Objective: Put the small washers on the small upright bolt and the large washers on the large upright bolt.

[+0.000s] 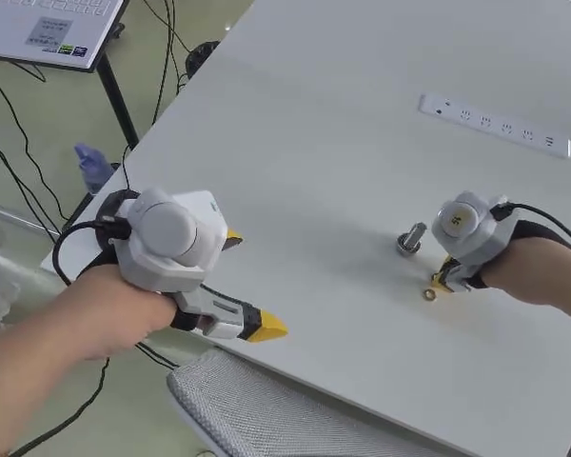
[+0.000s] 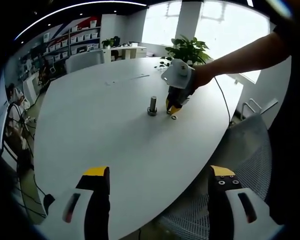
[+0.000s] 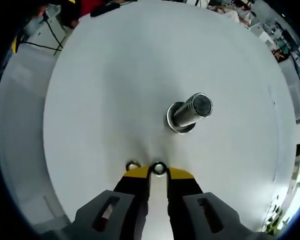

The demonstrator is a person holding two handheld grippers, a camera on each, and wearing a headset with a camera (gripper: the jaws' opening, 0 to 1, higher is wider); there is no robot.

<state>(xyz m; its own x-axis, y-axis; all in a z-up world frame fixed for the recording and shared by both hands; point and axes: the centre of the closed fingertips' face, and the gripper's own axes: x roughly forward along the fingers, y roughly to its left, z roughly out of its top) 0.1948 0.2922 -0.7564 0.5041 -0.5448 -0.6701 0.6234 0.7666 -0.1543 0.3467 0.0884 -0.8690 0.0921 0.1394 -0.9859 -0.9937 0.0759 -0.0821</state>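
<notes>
- A wide white table [image 1: 343, 114] takes up most of the head view, with a single steel bolt [image 1: 411, 238] standing upright on it, right of centre.
- The right gripper [image 1: 444, 279], held in the person's right hand [image 1: 533, 271], points down at the table just beside the bolt. The bolt stands at about 10 o'clock from the yellow tips.
- In the right gripper view, the right gripper [image 3: 158, 174] has its jaws drawn almost together, leaving only a thin slit. A pinched washer [image 3: 159, 168] sits between the yellow tips, down on the table surface.
- A loose washer [image 3: 133, 165] lies flat at 9 o'clock of the pinched one, just beside the left tip.
- In the same view the bolt [image 3: 190, 112] rises at about 1 o'clock from the tips, near but apart from them. It has a metal ring around its foot (its own flange or a washer, I cannot tell).
- The left gripper [image 1: 250, 284] is held in the left hand [image 1: 105, 314] over the near table edge, well apart from the bolt.
- In the left gripper view, the left gripper [image 2: 159, 172] has its jaws spread wide with nothing between them. The bolt [image 2: 152, 106] and the right gripper [image 2: 172, 107] lie far ahead at 12 o'clock.
- A white power strip [image 1: 495, 126] lies on the table at 1 o'clock from the bolt.
</notes>
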